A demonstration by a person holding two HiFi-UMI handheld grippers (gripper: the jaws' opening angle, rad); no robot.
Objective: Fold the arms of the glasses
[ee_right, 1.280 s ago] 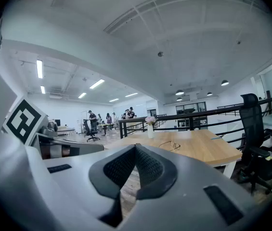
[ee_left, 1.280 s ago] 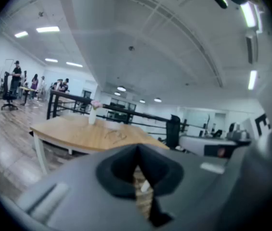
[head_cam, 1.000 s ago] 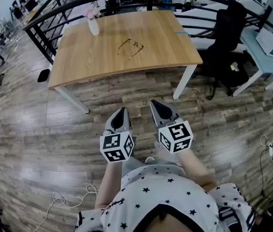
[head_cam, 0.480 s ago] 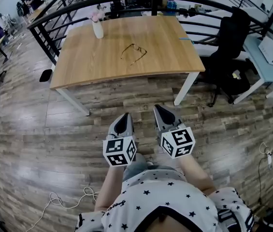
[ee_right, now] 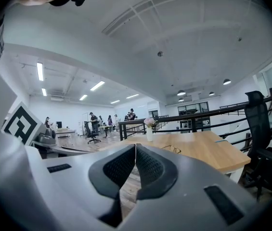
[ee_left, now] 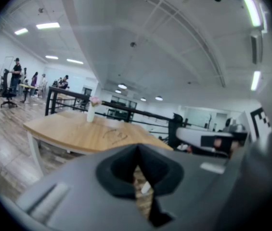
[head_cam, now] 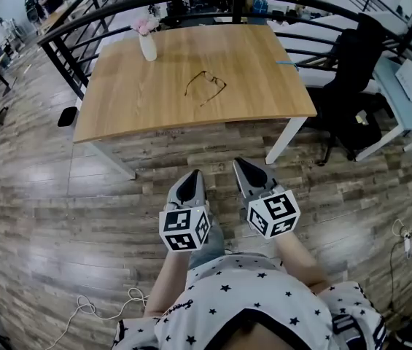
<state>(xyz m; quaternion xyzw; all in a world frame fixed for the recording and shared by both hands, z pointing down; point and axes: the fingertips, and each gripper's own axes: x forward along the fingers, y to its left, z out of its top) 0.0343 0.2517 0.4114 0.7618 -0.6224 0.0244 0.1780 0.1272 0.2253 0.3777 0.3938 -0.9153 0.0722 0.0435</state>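
Approach step, I think: left gripper (head_cam: 189, 181) and right gripper (head_cam: 243, 170) are closed, empty. Thin dark-framed glasses (head_cam: 206, 84) lie well ahead on the light wooden bench (head_cam: 133, 100). Next: come near, open.

Ahead of you, light wood-top table w/ white legs (head_cam: 140, 104), thin dark-framed glasses (head_cam: 206, 86) lying mid-top, white vase w/ pink flowers (head_cam: 147, 47) upright nr far-left corner

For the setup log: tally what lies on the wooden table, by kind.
Glasses: 1
Vase with flowers: 1
Blue strip at the right edge: 1
Total: 3
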